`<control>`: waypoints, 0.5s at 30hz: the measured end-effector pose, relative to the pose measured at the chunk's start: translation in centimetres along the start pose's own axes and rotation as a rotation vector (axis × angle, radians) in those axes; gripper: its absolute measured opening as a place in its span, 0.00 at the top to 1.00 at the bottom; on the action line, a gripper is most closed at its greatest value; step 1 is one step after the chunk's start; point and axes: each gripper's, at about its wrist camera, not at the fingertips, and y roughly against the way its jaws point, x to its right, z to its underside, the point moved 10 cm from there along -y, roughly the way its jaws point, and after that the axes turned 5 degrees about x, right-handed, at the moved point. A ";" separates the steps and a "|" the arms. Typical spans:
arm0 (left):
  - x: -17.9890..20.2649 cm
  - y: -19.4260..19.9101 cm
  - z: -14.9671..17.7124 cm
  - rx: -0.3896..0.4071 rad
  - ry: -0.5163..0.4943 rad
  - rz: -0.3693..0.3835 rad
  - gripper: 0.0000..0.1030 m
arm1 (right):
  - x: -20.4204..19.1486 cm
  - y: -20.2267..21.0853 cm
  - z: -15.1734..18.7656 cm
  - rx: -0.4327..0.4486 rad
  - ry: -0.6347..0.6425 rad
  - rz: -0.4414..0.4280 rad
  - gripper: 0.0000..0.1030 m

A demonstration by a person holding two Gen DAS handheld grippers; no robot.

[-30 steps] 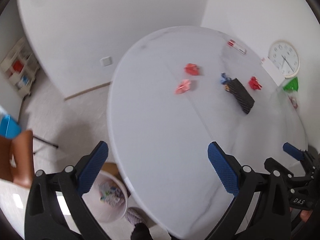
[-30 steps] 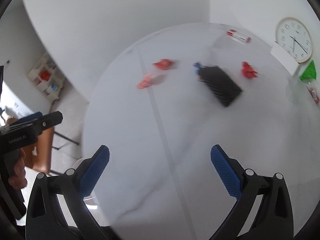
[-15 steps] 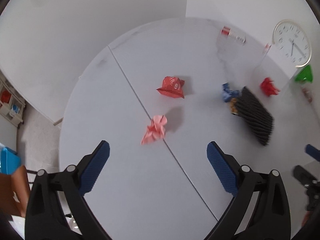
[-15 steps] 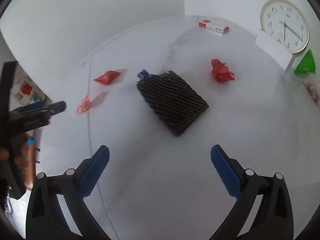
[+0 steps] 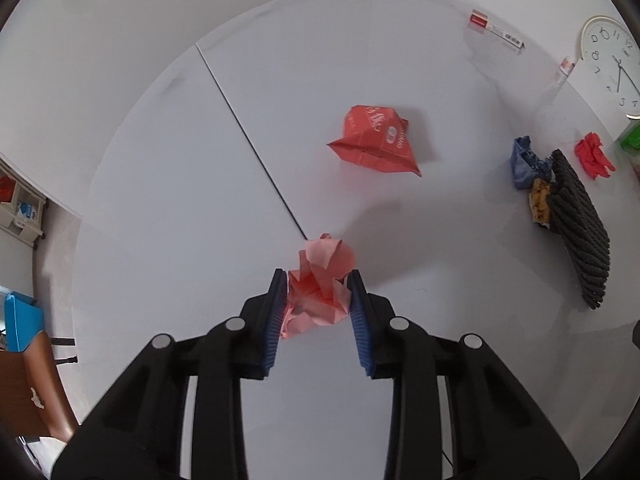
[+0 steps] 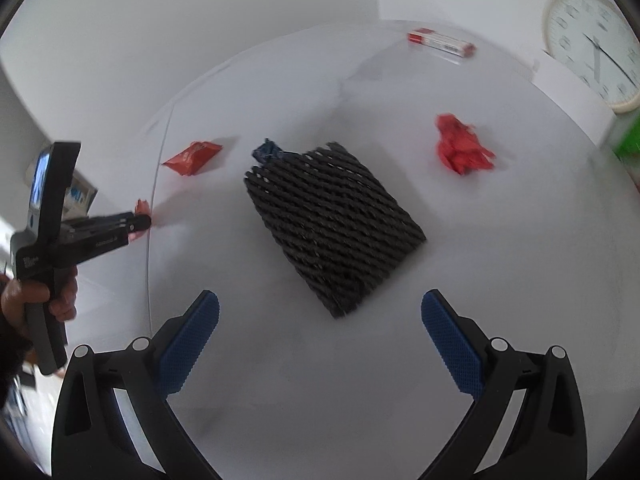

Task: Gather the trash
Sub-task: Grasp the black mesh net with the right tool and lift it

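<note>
My left gripper (image 5: 318, 294) was closed on the crumpled wad of pink paper (image 5: 320, 280), which sat at the seam of the round white table (image 5: 180, 200), its blue ribbed pads pressing the wad from either side. The paper looked feather-light and soft, likely to crush further under pressure and not to slip, so a pinch across its bulk, as I had it, seemed sound. The wad was roughly a ball, slightly longer along the line of my fingers, with its loose frills pointing away from me toward the table's centre.

Beyond it lay a flattened red paper carton (image 5: 376, 140), its long axis running left to right in my left camera and its sharp corner aimed to the right. I judged it stiffer than the wad and best taken across its thin folded edge.

My right gripper (image 6: 320, 332) hovered with its jaws spread wide and nothing between them, just short of a black foam mesh sleeve (image 6: 332, 220). The sleeve lay flat, its long axis slanting from far left to near right in that view, the near corner pointing at the gap between my fingers. It looked springy and light; a grip on that near corner seemed easiest. A dark blue crumpled wrapper (image 6: 270, 151) touched its far end, and a bright red crumpled wrapper (image 6: 460, 148) lay well apart to the right.
</note>
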 end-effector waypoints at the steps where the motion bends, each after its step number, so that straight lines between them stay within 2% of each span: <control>1: -0.1 0.1 0.0 0.000 0.004 0.003 0.71 | -0.2 -0.3 -0.2 -0.001 0.026 0.000 0.03; 5: 0.0 0.5 0.1 0.003 0.011 0.017 0.72 | -1.2 -2.3 -1.3 -0.008 0.169 0.003 0.03; 11: -0.8 2.7 0.2 0.019 0.058 0.033 0.72 | -1.7 -6.1 -1.7 -0.061 0.295 0.037 0.26; 13: -1.2 3.6 0.4 0.025 0.064 0.027 0.72 | -1.6 -6.9 -1.4 -0.086 0.303 0.043 0.45; 15: -1.6 4.7 0.8 0.034 0.070 0.025 0.72 | -1.1 -6.9 -1.3 -0.091 0.302 0.059 0.54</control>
